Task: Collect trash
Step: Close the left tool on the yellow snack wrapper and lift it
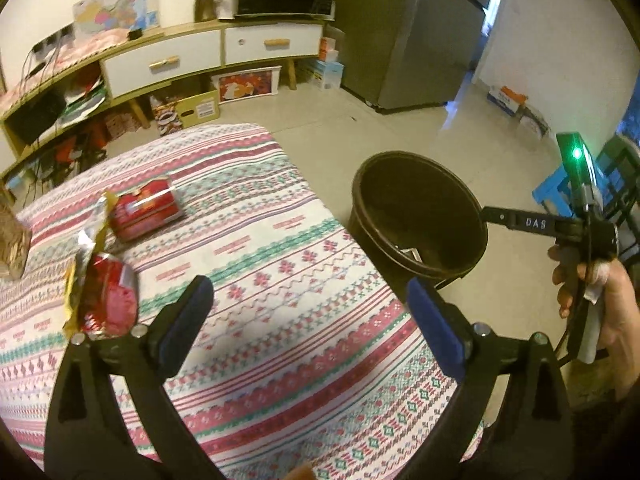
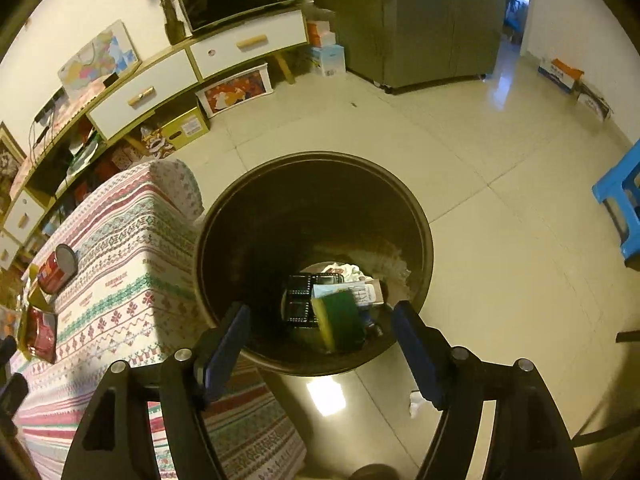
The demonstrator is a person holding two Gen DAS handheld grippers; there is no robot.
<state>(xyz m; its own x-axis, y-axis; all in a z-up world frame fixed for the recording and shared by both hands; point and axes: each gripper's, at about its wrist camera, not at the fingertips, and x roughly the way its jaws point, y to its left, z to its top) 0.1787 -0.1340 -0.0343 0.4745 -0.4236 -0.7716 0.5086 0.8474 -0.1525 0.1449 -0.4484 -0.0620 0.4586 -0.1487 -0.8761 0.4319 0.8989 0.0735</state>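
Observation:
A dark round trash bin [image 1: 420, 216] stands on the floor beside the cloth-covered table [image 1: 280, 280]. My right gripper [image 2: 320, 316] is open above the bin [image 2: 424, 224]; a green and yellow sponge [image 2: 340, 322] shows inside it over a black tray [image 2: 298, 300] and a carton. My left gripper [image 1: 310, 292] is open and empty over the table. A red can [image 1: 146, 208] lies on the cloth, and a red and yellow wrapper [image 1: 100, 284] lies nearer, just left of my left finger. Both also show in the right wrist view, the can [image 2: 56, 268] and wrapper [image 2: 40, 330].
A brown packet [image 1: 12, 240] lies at the table's left edge. A TV cabinet [image 1: 168, 60] with boxes under it lines the far wall, a grey fridge [image 1: 408, 32] beside it. A blue stool [image 2: 620, 208] stands right of the bin. The right gripper shows in the left wrist view [image 1: 496, 216].

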